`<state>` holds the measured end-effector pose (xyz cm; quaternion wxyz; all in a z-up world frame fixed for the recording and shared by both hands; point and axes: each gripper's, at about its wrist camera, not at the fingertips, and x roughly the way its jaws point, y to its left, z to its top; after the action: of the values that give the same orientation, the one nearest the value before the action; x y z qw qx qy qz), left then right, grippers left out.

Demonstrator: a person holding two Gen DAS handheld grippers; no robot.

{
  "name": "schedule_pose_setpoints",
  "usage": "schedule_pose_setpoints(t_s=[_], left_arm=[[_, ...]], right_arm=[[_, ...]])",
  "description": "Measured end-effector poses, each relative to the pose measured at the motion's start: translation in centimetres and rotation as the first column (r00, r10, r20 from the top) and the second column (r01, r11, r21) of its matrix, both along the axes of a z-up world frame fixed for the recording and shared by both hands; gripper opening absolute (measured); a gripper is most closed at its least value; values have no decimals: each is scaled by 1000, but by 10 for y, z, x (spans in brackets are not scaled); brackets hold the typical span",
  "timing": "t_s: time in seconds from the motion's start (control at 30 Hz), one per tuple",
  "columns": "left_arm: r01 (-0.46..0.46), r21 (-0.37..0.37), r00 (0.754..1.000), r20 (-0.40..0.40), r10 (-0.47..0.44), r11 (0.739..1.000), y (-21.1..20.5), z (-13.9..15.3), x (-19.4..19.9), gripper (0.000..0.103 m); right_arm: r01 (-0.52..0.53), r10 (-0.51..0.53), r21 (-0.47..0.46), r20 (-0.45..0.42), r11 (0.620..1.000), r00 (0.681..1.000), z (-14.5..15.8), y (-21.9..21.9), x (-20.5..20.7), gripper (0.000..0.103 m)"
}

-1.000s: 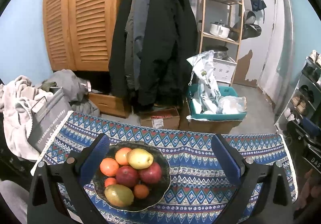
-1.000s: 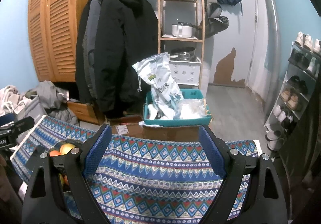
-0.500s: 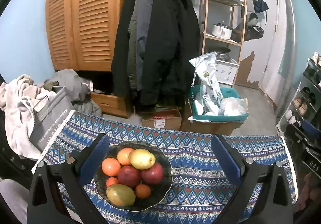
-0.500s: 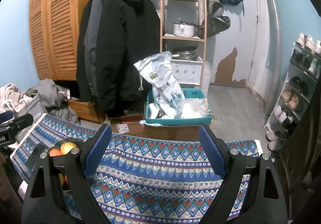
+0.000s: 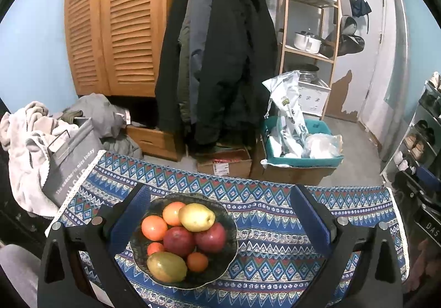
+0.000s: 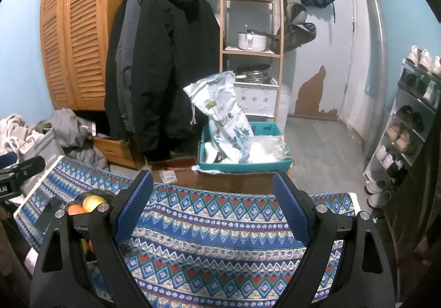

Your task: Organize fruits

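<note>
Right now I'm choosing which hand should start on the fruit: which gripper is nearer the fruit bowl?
Left. The left gripper opens just over the fruit bowl; the right gripper hovers over bare cloth, bowl off to its left.

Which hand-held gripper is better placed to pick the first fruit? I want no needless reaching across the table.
Left. The left hand-held gripper is open with the fruit bowl partly between its fingers. The right hand-held gripper faces only bare tablecloth; in its view the bowl sits far left.
</note>
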<state>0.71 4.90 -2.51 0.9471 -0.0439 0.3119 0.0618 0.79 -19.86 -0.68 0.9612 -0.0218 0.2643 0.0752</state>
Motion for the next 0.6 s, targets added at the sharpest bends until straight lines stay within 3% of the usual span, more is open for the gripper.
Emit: schedule_pose_setpoints(t_s=[0.6], left_arm=[[-19, 37, 1000, 2, 19, 999, -7, 6, -3, 102]], right_arm=[[0, 0, -3, -4, 1000, 1000, 0, -1, 0, 87]])
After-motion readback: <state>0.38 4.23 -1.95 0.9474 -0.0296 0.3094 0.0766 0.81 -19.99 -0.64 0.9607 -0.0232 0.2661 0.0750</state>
